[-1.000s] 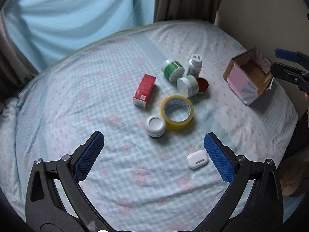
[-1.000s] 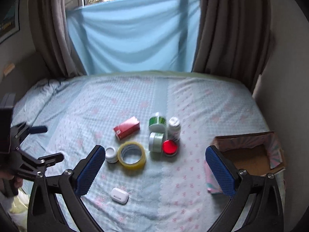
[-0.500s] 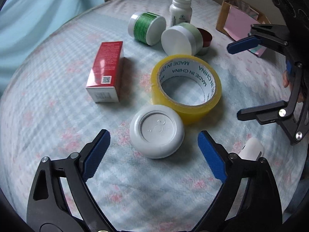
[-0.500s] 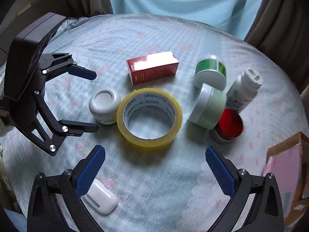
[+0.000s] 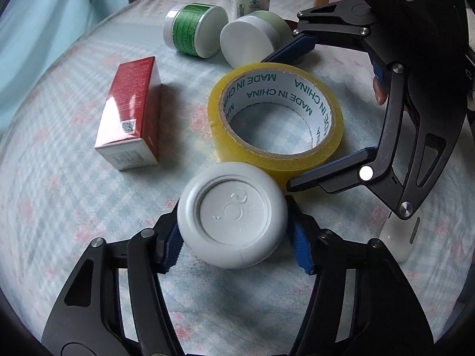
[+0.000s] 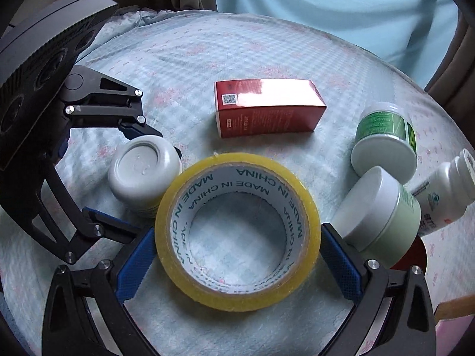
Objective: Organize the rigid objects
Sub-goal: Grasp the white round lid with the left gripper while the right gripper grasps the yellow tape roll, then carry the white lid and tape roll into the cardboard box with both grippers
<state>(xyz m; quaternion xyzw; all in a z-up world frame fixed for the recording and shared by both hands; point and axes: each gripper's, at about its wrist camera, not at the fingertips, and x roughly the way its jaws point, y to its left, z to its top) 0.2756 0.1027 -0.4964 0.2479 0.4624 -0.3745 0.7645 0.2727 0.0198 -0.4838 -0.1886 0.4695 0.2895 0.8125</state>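
Nothing looks sorted yet: every item lies loose on the bed (image 6: 267, 44). Largest, the tape roll (image 6: 237, 231) sits between the pads of the right gripper (image 6: 237, 255), which flank it closely; contact I cannot confirm. The red box (image 6: 267, 109), green-label jar (image 6: 386, 139), pale-green jar (image 6: 383, 210) and bottle (image 6: 445, 192) lie untouched. The small white jar (image 5: 233, 218), just beside the tape, is clamped by the left gripper (image 5: 234, 241). The white case (image 5: 400, 237) waits too.

Yellow tape roll (image 6: 237, 231), red box (image 6: 267, 109), white jar (image 5: 233, 218), blue-padded claws, pale blue checked bedsheet (image 5: 74, 207).
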